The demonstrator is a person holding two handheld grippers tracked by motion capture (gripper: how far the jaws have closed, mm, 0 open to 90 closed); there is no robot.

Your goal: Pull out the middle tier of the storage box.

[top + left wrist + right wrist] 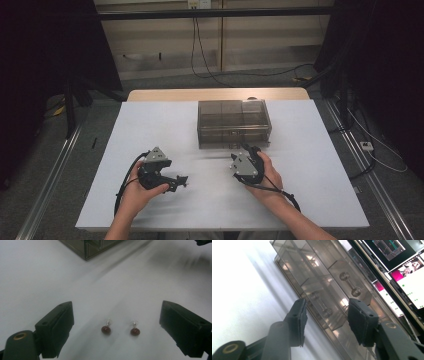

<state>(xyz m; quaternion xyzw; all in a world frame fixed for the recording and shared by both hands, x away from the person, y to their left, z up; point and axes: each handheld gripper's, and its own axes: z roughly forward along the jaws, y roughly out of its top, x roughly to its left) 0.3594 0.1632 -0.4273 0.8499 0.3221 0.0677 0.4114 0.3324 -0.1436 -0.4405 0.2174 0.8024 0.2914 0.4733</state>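
On the white table [150,125], between the widely spread jaws of the left gripper [116,327], we note two dark red earrings [106,330] lying side by side, untouched. Our right gripper [327,322], jaws parted and empty, points at a drawer handle [322,305] of the smoky clear box [234,122].

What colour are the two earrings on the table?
Dark red beads on silvery tops; the earrings show best in the left gripper view.

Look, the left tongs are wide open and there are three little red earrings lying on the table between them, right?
Not three: two red earrings lie on the white table between the wide-open left tongs, as the left gripper view shows.
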